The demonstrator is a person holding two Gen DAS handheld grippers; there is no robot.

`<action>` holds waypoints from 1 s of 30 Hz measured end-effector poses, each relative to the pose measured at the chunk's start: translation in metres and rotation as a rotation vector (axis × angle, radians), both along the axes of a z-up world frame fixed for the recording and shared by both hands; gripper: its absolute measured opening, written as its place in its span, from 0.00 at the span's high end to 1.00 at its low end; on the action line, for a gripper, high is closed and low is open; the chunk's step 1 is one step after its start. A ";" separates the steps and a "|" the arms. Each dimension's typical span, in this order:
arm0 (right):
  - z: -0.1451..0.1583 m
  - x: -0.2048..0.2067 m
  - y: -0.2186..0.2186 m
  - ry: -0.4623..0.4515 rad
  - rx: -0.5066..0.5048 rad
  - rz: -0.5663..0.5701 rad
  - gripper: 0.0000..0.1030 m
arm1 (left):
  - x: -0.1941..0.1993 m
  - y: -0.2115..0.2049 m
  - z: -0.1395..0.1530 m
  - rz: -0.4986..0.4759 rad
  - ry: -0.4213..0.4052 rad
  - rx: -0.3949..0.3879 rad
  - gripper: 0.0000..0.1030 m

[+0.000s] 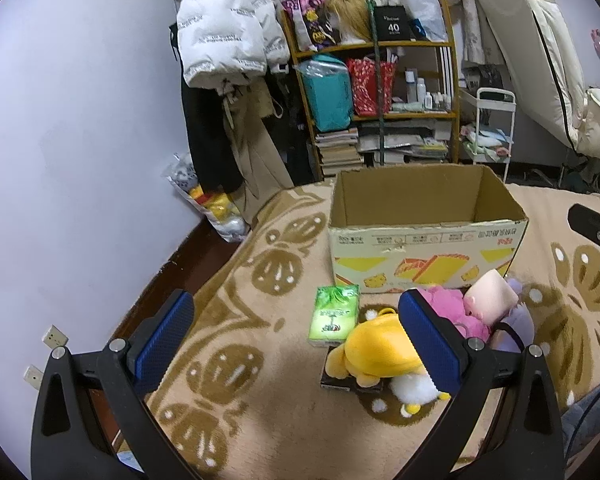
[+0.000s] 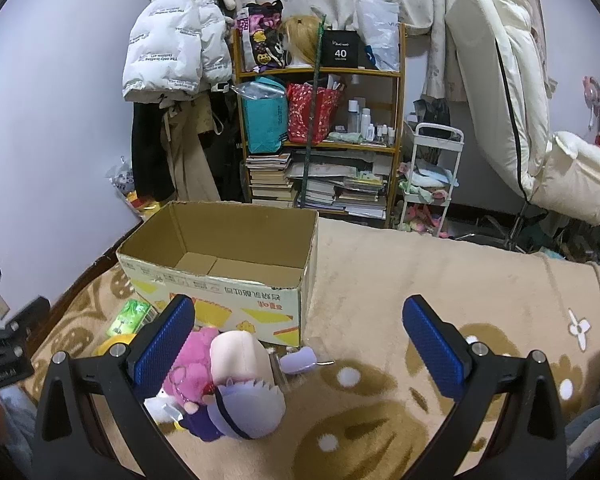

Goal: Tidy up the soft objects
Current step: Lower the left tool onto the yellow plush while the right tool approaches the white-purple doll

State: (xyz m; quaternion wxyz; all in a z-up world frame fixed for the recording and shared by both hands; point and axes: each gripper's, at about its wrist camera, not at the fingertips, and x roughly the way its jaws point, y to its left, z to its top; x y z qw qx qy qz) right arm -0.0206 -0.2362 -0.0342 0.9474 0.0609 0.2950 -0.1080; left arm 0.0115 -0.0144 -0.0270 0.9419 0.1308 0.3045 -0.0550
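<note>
My left gripper (image 1: 296, 340) hung with its blue pads wide apart and nothing between them, above the patterned blanket (image 1: 236, 320). Its right pad covered part of the yellow plush toy (image 1: 374, 350), which lay face down on something dark and flat that I could barely see beneath it. A green tissue pack (image 1: 334, 314) lay just beside the yellow toy, in front of the cardboard box (image 1: 424, 248). The box stood open and, from what my right camera showed of its floor, held nothing. A pink plush toy (image 1: 446, 308) lay against the front of the box, half hidden behind my pad, with a pale peach part over it that I could not tell was its own or another toy's. A purple doll (image 1: 518, 322) next to it was mostly hidden too.

My right gripper (image 2: 298, 340) was equally wide open and gripping nothing. Its left pad blocked the edge of the pink toy, and the purple doll lay below it, touching the pink one. Only a sliver of the yellow toy showed past the arm. At the left edge, a black piece of the other gripper was cut off by the frame. The shelf (image 2: 320, 120) behind was cluttered beyond making out small items
</note>
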 end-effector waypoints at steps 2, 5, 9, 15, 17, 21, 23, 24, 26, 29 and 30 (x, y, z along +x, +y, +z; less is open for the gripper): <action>-0.001 0.003 -0.001 0.009 -0.001 0.007 0.00 | 0.003 -0.003 -0.004 0.000 0.017 0.001 0.02; -0.005 0.008 0.004 0.025 -0.015 0.027 0.00 | 0.011 -0.008 -0.011 -0.002 0.044 0.003 0.02; -0.009 0.017 0.009 0.045 -0.031 0.057 0.00 | 0.020 -0.015 -0.021 -0.002 0.069 0.015 0.02; -0.018 0.034 0.012 0.094 -0.029 0.077 0.00 | 0.030 -0.023 -0.034 -0.014 0.091 0.021 0.02; -0.022 0.039 0.011 0.107 -0.022 0.077 0.00 | 0.032 -0.026 -0.037 -0.018 0.080 0.032 0.02; -0.029 0.049 0.011 0.126 -0.013 0.072 0.00 | 0.038 -0.033 -0.045 -0.040 0.101 0.029 0.02; -0.032 0.054 0.010 0.139 -0.013 0.074 0.00 | 0.041 -0.038 -0.050 -0.049 0.109 0.041 0.02; -0.035 0.057 0.010 0.148 -0.011 0.077 0.00 | 0.042 -0.040 -0.053 -0.054 0.114 0.048 0.02; -0.040 0.062 0.011 0.167 -0.008 0.080 0.00 | 0.043 -0.043 -0.058 -0.063 0.129 0.054 0.02; -0.047 0.068 0.012 0.199 -0.009 0.091 0.00 | 0.044 -0.046 -0.065 -0.074 0.156 0.054 0.02; -0.050 0.070 0.013 0.208 -0.010 0.094 0.00 | 0.045 -0.047 -0.068 -0.078 0.166 0.053 0.02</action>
